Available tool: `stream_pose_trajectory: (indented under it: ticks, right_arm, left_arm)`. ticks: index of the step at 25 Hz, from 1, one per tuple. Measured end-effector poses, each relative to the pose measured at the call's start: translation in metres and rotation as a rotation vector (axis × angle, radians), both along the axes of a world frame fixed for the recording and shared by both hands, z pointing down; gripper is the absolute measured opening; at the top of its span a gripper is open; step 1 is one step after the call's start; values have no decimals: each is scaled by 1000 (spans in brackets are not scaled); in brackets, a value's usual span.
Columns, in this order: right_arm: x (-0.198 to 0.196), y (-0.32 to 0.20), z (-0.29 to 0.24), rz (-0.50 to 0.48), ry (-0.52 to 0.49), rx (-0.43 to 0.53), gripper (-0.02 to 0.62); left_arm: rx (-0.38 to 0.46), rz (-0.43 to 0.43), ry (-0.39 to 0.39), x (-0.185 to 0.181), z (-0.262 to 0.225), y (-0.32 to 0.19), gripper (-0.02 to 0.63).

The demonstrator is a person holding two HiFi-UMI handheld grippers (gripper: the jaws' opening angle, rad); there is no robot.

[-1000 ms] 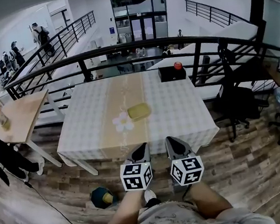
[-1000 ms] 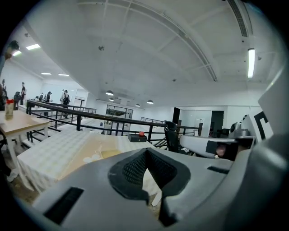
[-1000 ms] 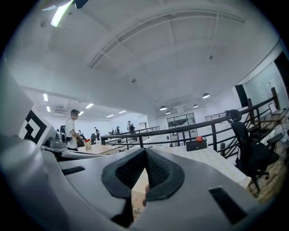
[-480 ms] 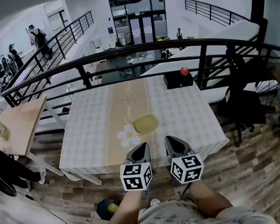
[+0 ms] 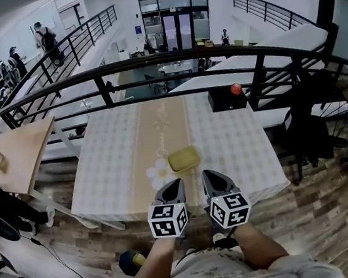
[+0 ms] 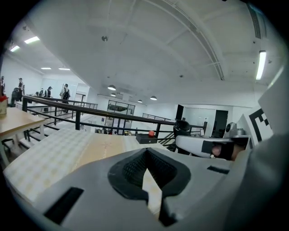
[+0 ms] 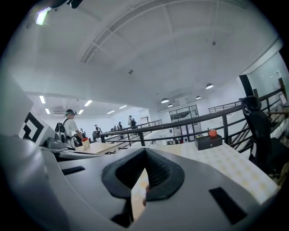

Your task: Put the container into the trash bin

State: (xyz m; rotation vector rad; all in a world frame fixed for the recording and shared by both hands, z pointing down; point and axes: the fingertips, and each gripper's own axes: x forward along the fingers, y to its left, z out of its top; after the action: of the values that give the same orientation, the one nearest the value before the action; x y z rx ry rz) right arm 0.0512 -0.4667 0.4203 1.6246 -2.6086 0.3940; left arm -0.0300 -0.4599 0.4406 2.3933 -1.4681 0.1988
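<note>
Both tools are shut tight and hold nothing. The left tool [image 5: 174,184] and the right tool [image 5: 208,175] sit side by side over the near edge of the tabletop [image 5: 109,175]. The container [image 5: 184,159], a flat yellow-green box, lies on the tabletop just past their tips, close to that near edge. Its long side runs left to right, across the way the tools point. It looks a bit nearer the left tool. Only the head view shows it clearly. The gripper views show the tabletop and a black box [image 6: 147,138] by the far edge. A round dark thing [image 5: 129,260] on the floor [image 5: 317,211] may be the bin.
</note>
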Motion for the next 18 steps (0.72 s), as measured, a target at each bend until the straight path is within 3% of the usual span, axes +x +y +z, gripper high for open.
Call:
stream_pose_trajectory:
  ticks: [14,18]
  right_arm:
    - [24,-99,23,-168,32,-58,2]
    - [20,-114,34,-246,82,-68,2]
  left_arm:
    - [-36,-128,-14,15,9,-74,5]
    - [-58,-153,-23,16,17,-84,5]
